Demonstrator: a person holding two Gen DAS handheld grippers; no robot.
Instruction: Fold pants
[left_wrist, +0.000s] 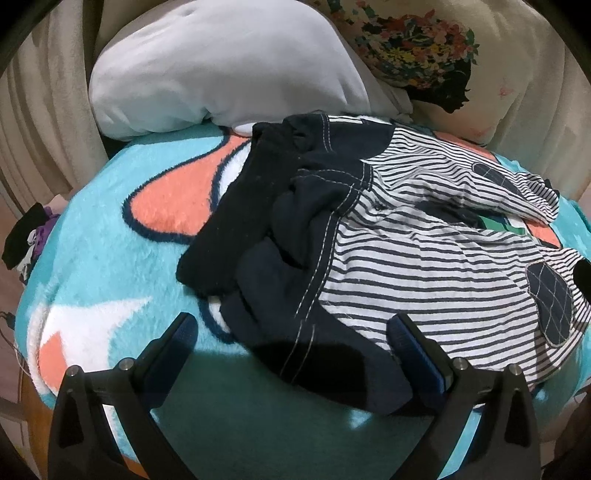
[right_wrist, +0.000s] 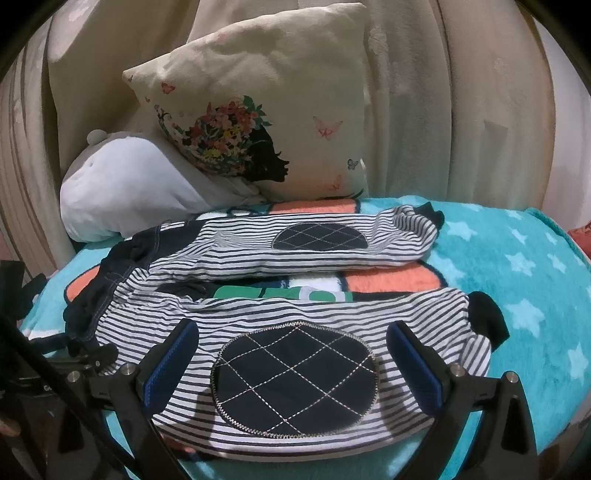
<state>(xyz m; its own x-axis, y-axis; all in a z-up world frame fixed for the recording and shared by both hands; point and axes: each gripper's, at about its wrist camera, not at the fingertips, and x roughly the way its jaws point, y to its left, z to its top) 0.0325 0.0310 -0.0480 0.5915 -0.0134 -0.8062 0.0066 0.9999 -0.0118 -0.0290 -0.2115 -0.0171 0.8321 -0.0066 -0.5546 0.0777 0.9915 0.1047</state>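
Small striped pants (left_wrist: 424, 266) with a navy waistband (left_wrist: 280, 229) and navy quilted knee patches lie spread on a turquoise blanket (left_wrist: 110, 229), legs apart. In the left wrist view my left gripper (left_wrist: 291, 332) is open, hovering just above the bunched waistband end. In the right wrist view the pants (right_wrist: 295, 254) lie with both legs running left to right. My right gripper (right_wrist: 293, 339) is open over the near leg, its fingers either side of the oval knee patch (right_wrist: 295, 380). The left gripper's tip (right_wrist: 92, 356) shows at the waistband.
A white pillow (left_wrist: 221, 74) and a cream cushion with a floral silhouette print (right_wrist: 266, 122) lean at the back against beige curtains (right_wrist: 461, 110). Dark items (left_wrist: 26, 236) lie off the blanket's left edge. The blanket extends right with star pattern (right_wrist: 517, 266).
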